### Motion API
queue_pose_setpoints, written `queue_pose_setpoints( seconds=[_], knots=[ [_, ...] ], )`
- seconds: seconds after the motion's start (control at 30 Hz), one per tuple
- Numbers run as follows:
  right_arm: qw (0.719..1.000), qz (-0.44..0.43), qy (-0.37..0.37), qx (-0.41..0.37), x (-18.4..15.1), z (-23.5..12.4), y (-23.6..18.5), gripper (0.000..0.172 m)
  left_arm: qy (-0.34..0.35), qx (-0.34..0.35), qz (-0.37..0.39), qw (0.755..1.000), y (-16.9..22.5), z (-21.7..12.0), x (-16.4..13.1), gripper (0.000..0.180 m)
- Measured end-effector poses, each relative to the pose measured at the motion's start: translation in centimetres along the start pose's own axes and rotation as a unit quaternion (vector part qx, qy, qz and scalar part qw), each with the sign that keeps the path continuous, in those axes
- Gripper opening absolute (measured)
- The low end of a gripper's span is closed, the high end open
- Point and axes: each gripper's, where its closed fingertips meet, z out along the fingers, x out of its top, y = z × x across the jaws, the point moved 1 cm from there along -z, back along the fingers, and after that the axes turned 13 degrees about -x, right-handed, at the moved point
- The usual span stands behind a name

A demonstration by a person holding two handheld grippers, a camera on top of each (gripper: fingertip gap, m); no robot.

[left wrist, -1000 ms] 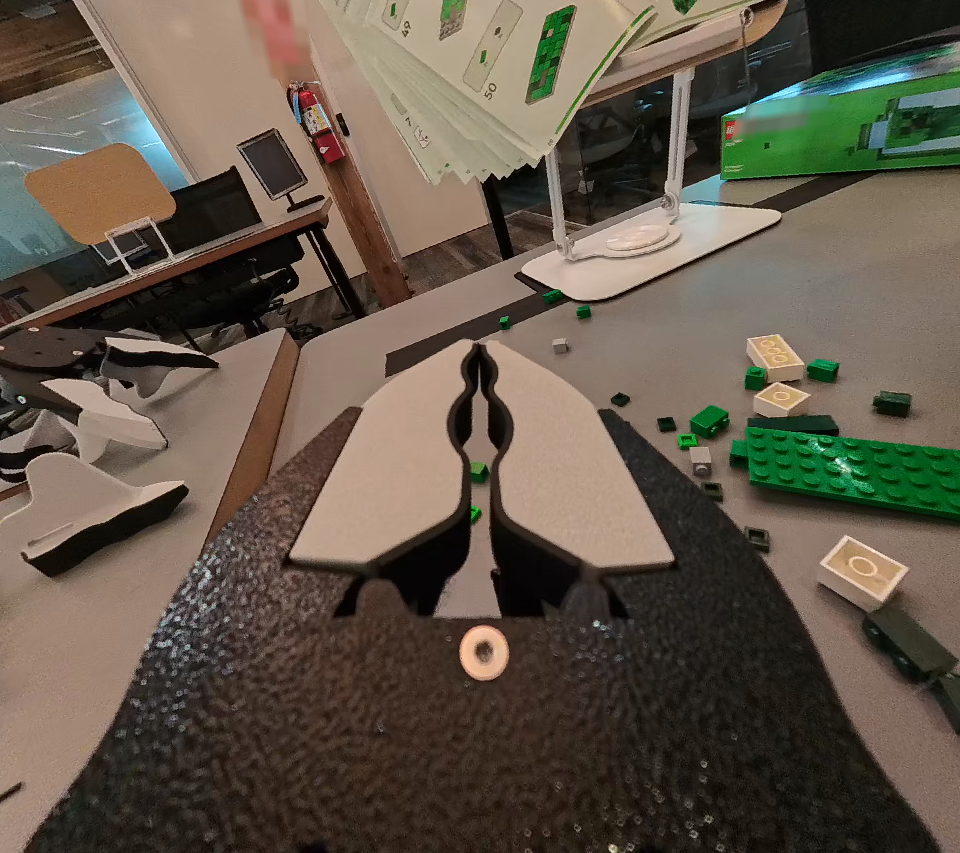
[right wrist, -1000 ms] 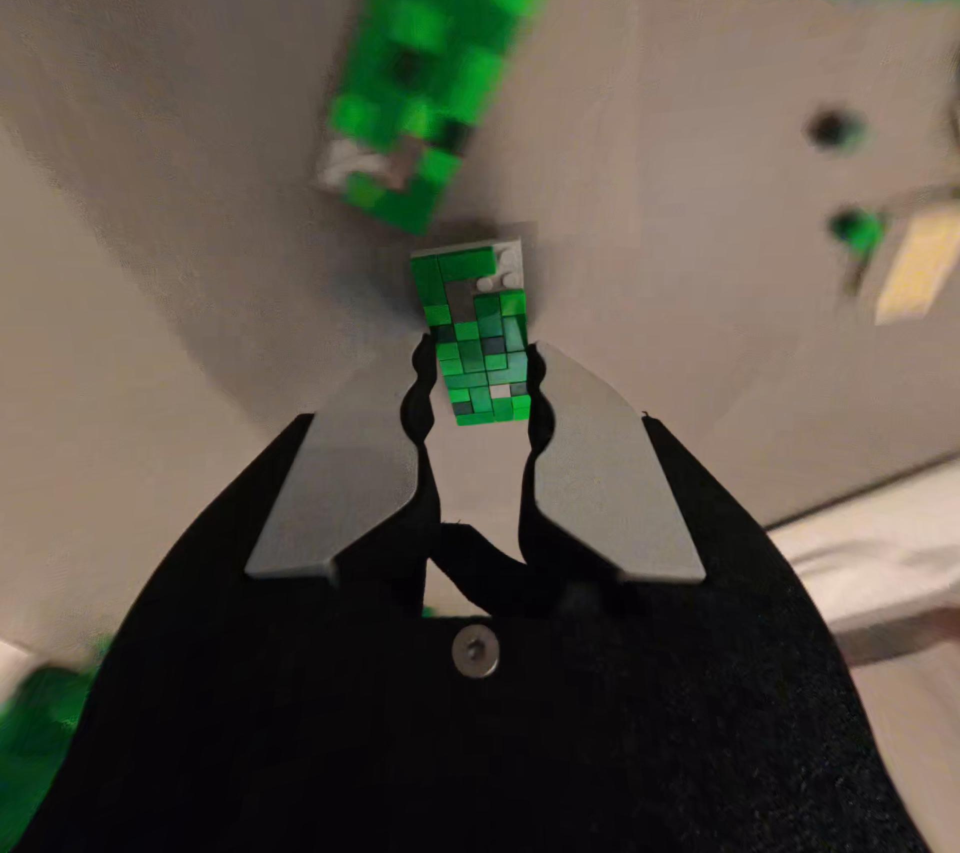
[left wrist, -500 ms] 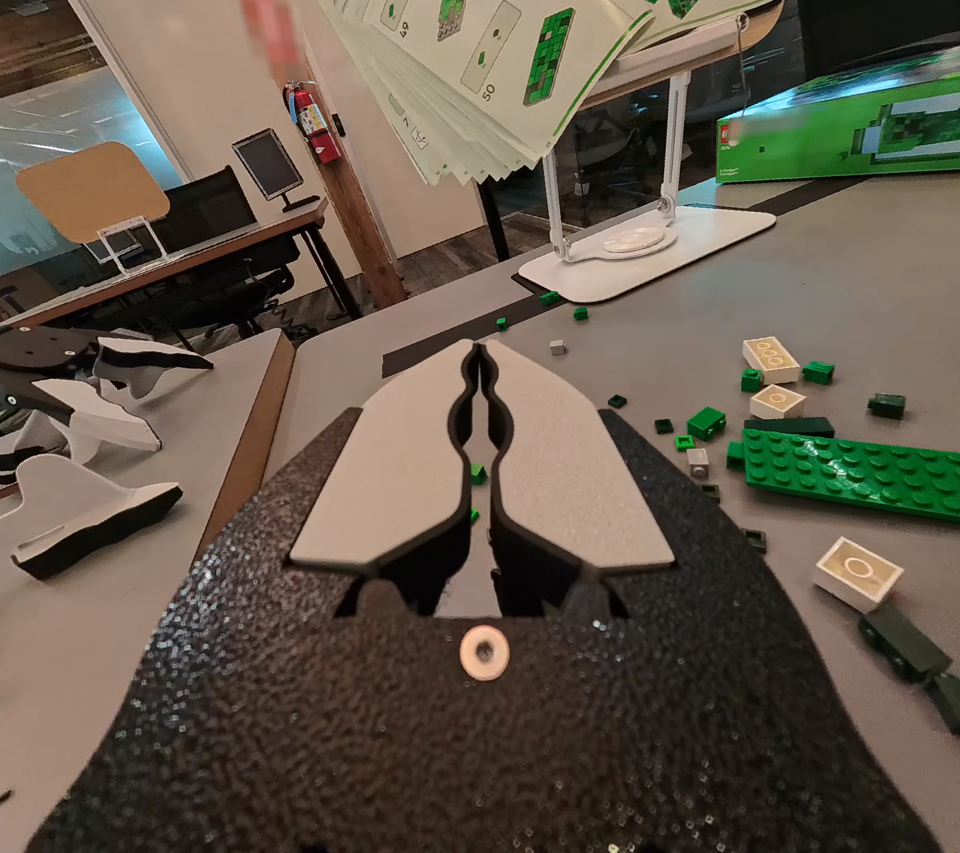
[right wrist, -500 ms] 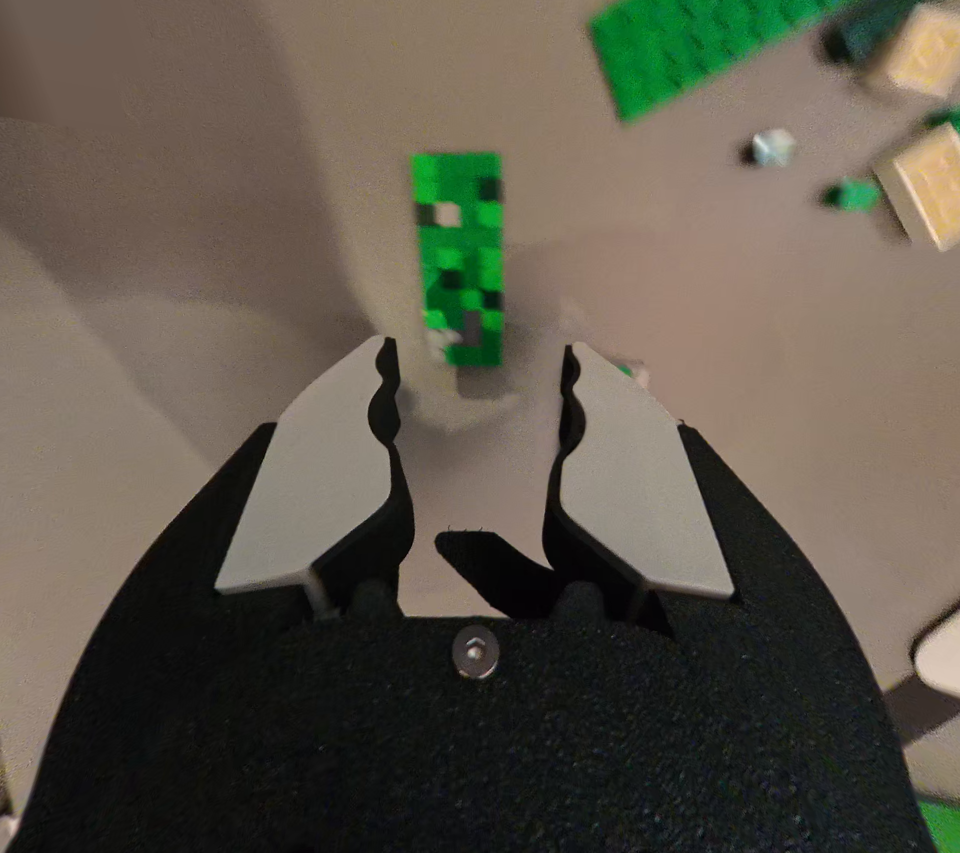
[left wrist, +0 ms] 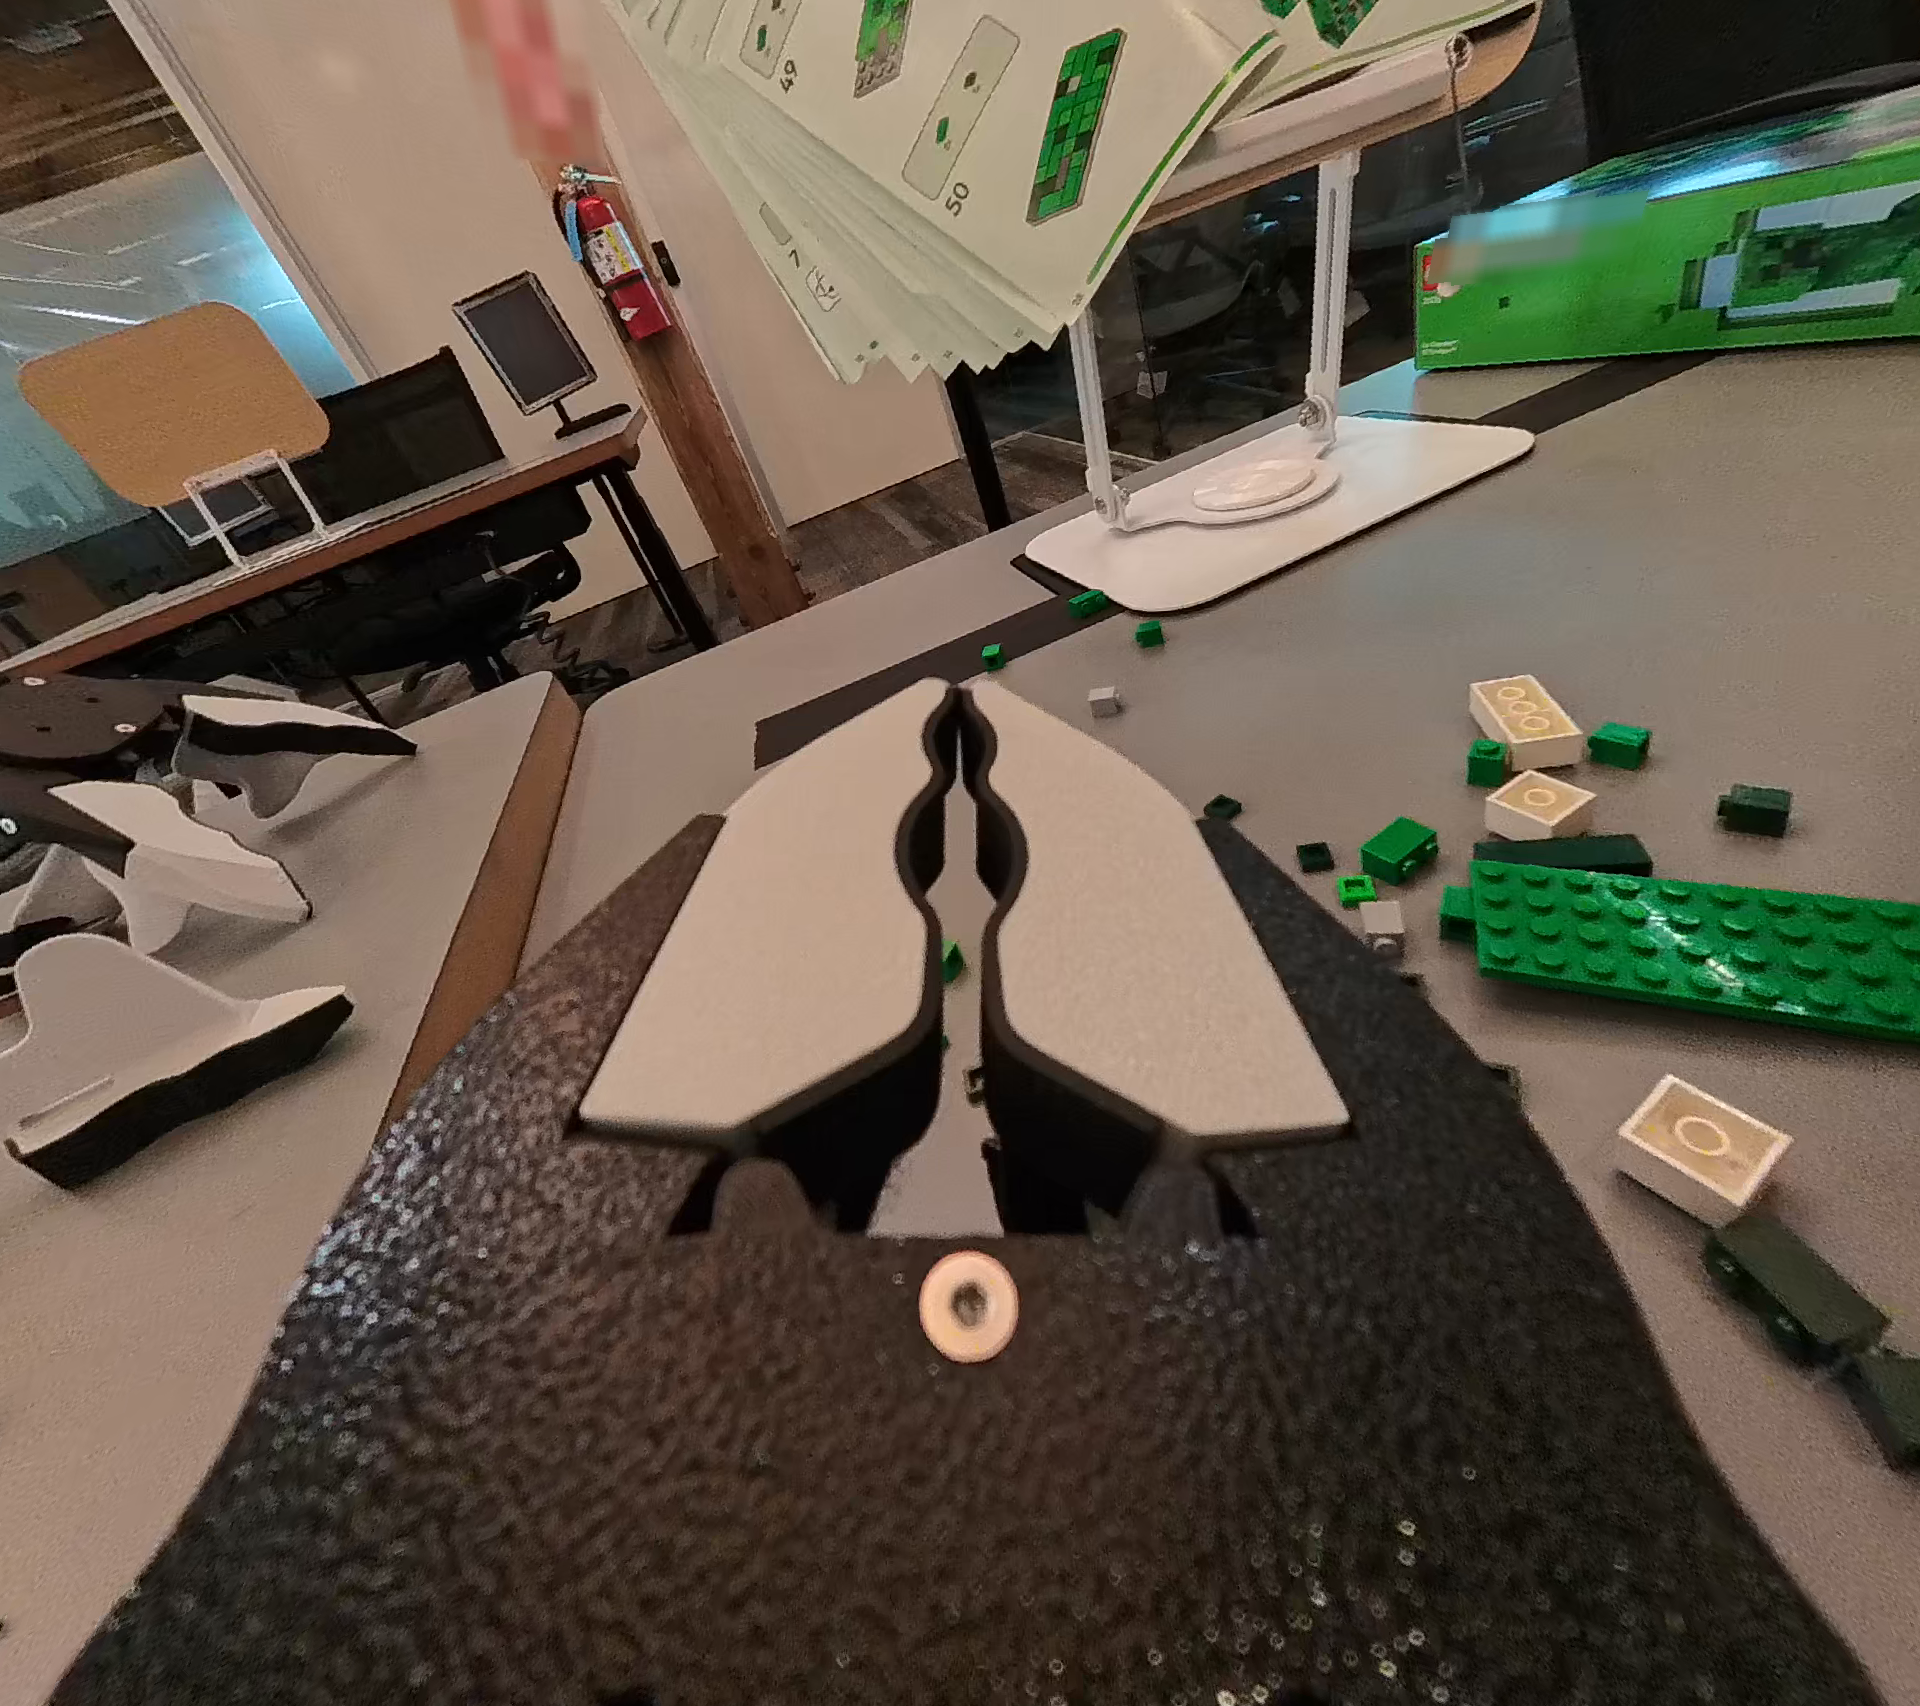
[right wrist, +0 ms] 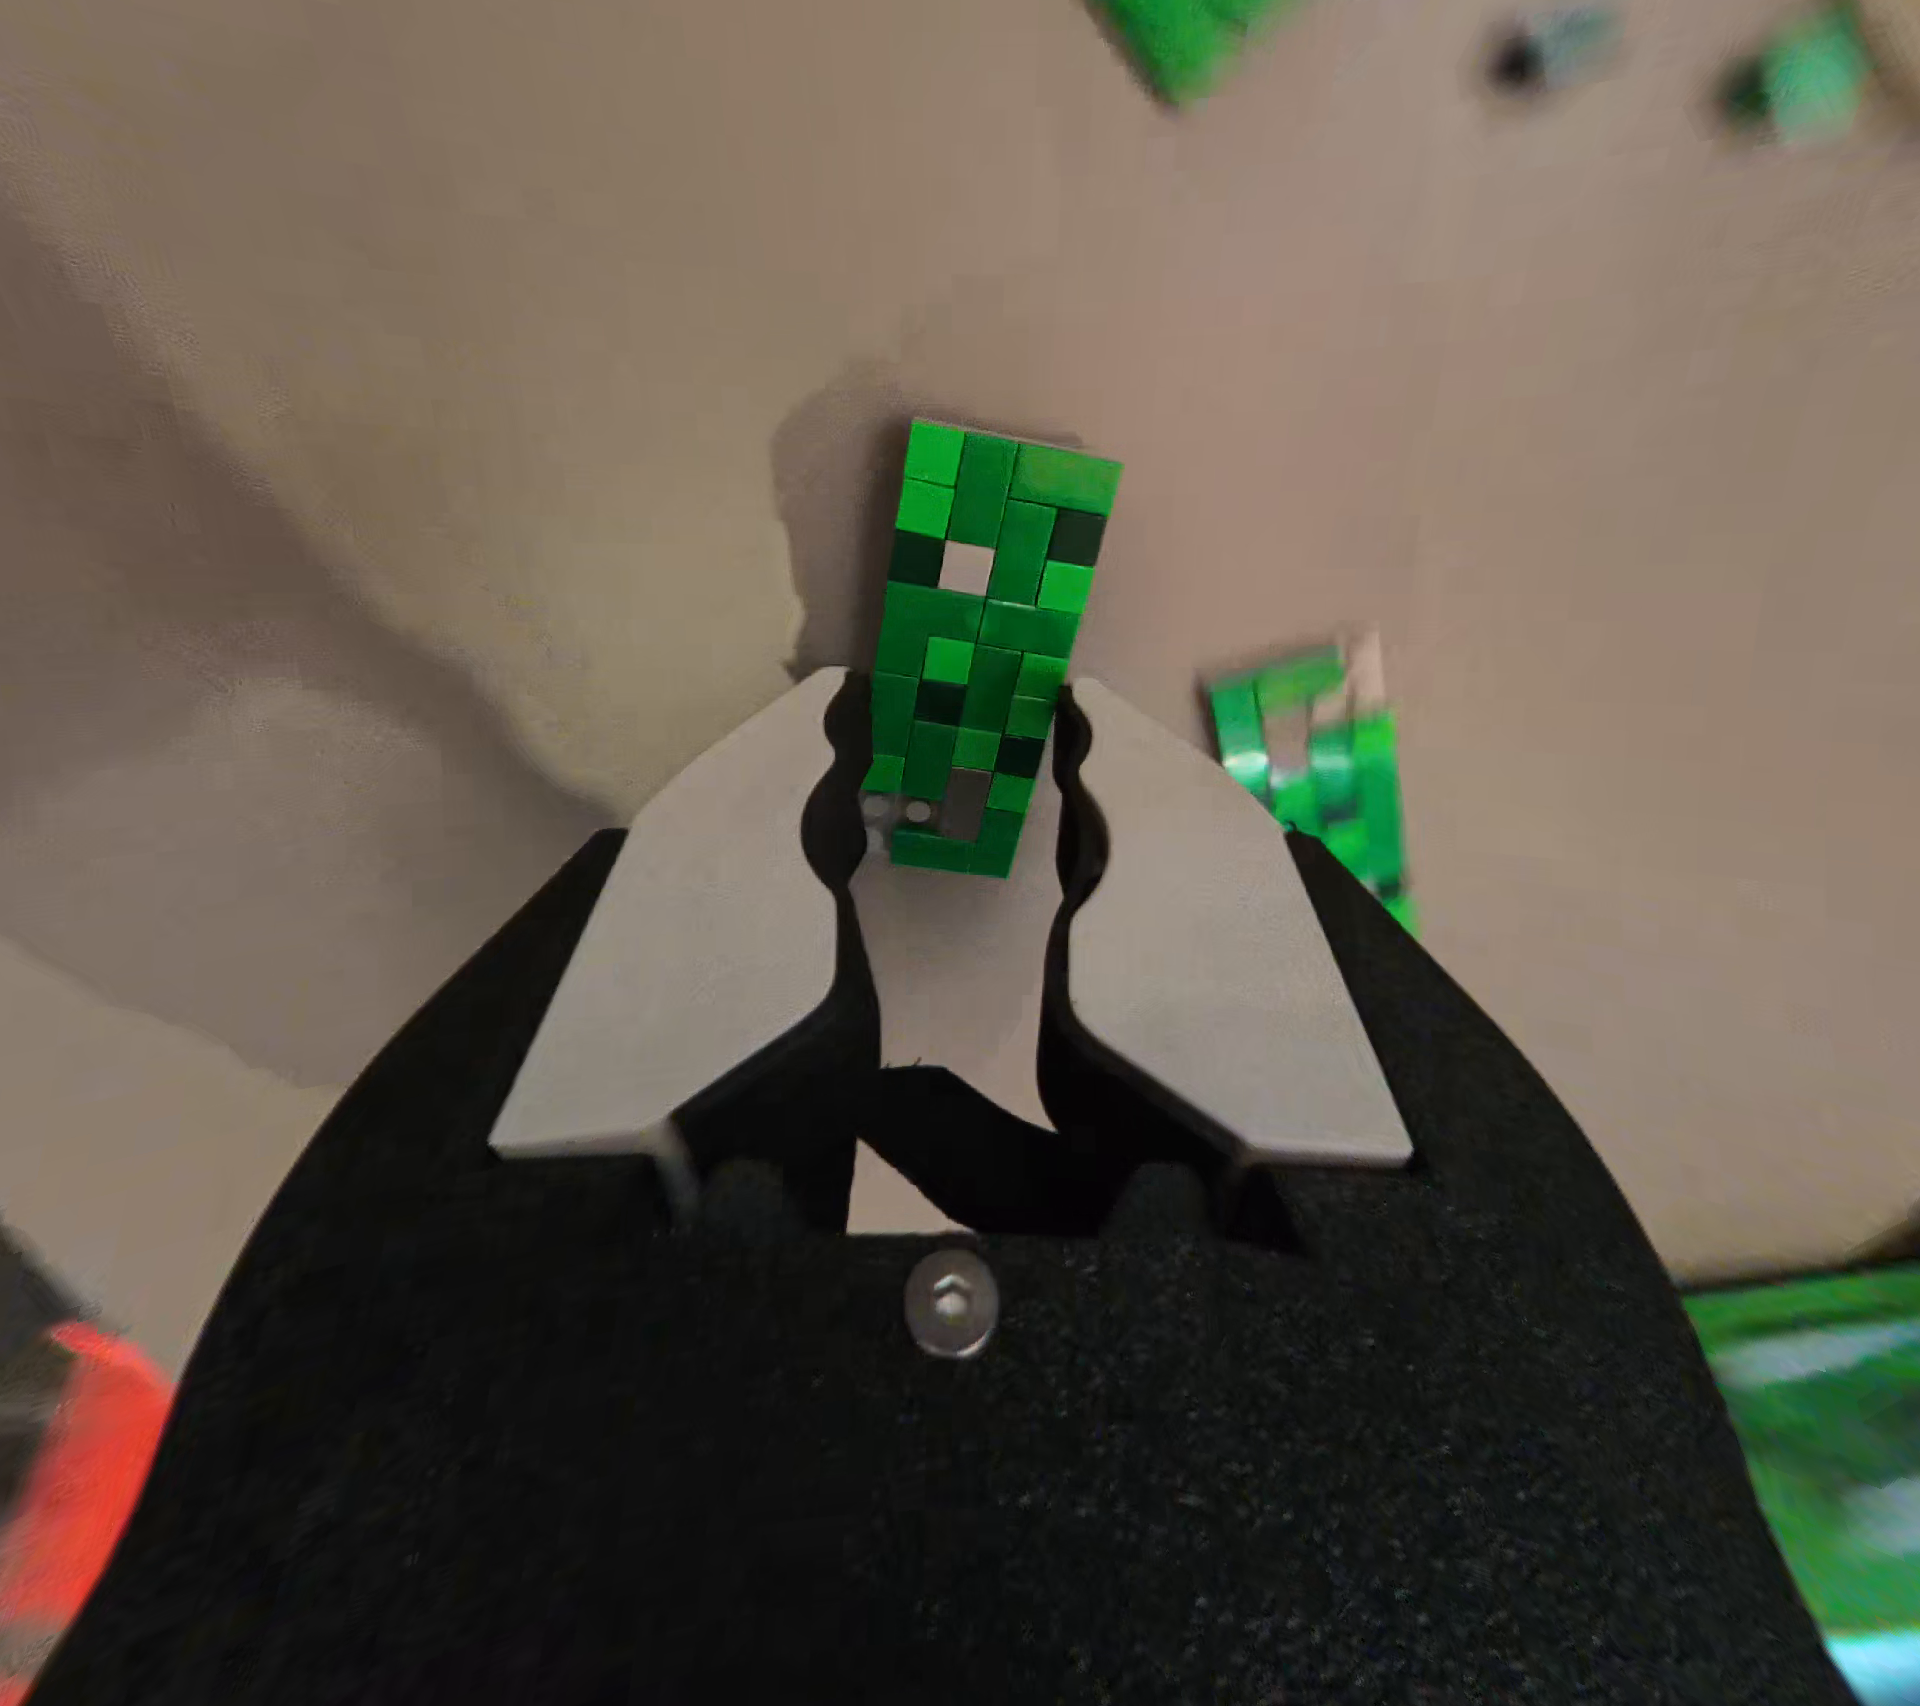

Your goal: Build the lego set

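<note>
My right gripper (right wrist: 956, 685) is shut on the lower part of a green tiled brick panel (right wrist: 997, 534). Both pads press its long edges, and it stands out ahead of the fingertips over the grey table (right wrist: 468, 202). The panel has a white tile, a grey tile and two bare grey studs near its lower end. A second green tiled panel (right wrist: 1304, 773) lies blurred just right of my right finger. My left gripper (left wrist: 956, 698) is shut and empty, held above the table (left wrist: 1558, 576), with small loose green pieces on the table beyond it.
A long green baseplate (left wrist: 1714, 939) lies right of the left gripper among white bricks (left wrist: 1522, 721) and dark green pieces. An instruction booklet (left wrist: 987, 46) sits on a white stand (left wrist: 1278, 513). A green box (left wrist: 1683, 274) is at the back right. Spare gripper fingers (left wrist: 156, 1064) lie on the left table.
My right gripper held a green panel, opened over the table with a panel lying ahead, then shut again on a green tiled panel. The left gripper stayed shut and barely moved.
</note>
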Motion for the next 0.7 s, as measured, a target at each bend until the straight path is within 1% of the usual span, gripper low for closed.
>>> queue_pose_setpoints(
  seconds=[0.03,0.07,0.13,0.17,0.2,0.23,0.27,0.3,0.33,0.37,0.43,0.47,0.5,0.53,0.57,0.6,0.63,0.67,0.7],
  knots=[
    [0.994,0.108,-0.009,0.011,-0.7,-0.3,0.1,0.033,0.001,-0.002,0.000,1.000,0.1,0.0,0.1,0.000],
    [0.977,0.211,-0.012,0.031,-1.4,-0.7,0.1,0.033,0.001,-0.003,0.000,1.000,0.1,0.1,0.1,0.000],
    [0.919,0.385,-0.003,0.078,-2.5,-1.3,0.0,0.033,0.002,-0.004,0.001,1.000,0.2,0.1,0.2,0.000],
    [0.888,0.451,0.001,0.090,-3.1,-1.4,0.1,0.033,0.003,-0.005,0.002,1.000,0.3,0.1,0.3,0.000],
    [0.863,0.496,0.001,0.100,-3.8,-1.4,0.0,0.033,0.004,-0.005,0.003,1.000,0.3,0.1,0.3,0.000],
    [0.848,0.521,-0.005,0.100,-4.5,-1.3,-0.2,0.033,0.004,-0.004,0.004,1.000,0.3,0.1,0.3,0.000],
    [0.845,0.527,-0.015,0.093,-5.2,-1.1,-0.7,0.034,0.004,-0.004,0.004,1.000,0.3,0.1,0.3,0.000],
    [0.855,0.512,-0.017,0.083,-5.6,-1.2,-0.9,0.038,0.005,-0.005,0.003,1.000,0.3,0.1,0.3,0.000],
    [0.877,0.474,-0.013,0.080,-5.7,-1.5,-1.3,0.051,0.005,-0.005,0.002,1.000,0.3,0.1,0.2,0.000],
    [0.904,0.420,0.000,0.077,-5.5,-2.0,-1.6,0.062,0.005,-0.005,0.001,1.000,0.3,0.0,0.3,0.000],
    [0.957,0.285,0.026,0.051,-5.6,-3.3,-1.3,0.072,0.006,-0.004,-0.001,1.000,0.2,0.0,0.3,0.000],
    [0.979,0.196,0.036,0.031,-5.7,-3.9,-0.8,0.075,0.007,-0.004,-0.001,1.000,0.2,0.0,0.3,0.000],
    [0.995,0.090,0.041,-0.012,-6.1,-4.3,0.2,0.075,0.006,-0.004,-0.001,1.000,0.2,-0.1,0.3,0.000],
    [0.997,-0.027,0.046,-0.053,-6.4,-4.7,1.2,0.072,0.006,-0.004,-0.001,1.000,0.2,-0.1,0.3,0.000],
    [0.983,-0.154,0.047,-0.088,-6.7,-4.9,2.0,0.070,0.005,-0.004,0.000,1.000,0.2,-0.1,0.3,0.000],
    [0.953,-0.276,0.045,-0.115,-6.8,-4.8,2.6,0.069,0.005,-0.004,0.001,1.000,0.2,-0.1,0.3,0.000],
    [0.915,-0.380,0.039,-0.129,-6.9,-4.4,2.7,0.071,0.004,-0.004,0.002,1.000,0.3,-0.1,0.3,0.000],
    [0.873,-0.466,0.037,-0.138,-6.8,-3.9,2.7,0.074,0.004,-0.004,0.003,1.000,0.2,-0.1,0.3,0.000],
    [0.824,-0.546,0.044,-0.148,-6.4,-3.4,2.5,0.074,0.003,-0.004,0.003,1.000,0.2,-0.1,0.3,0.000]
  ],
)
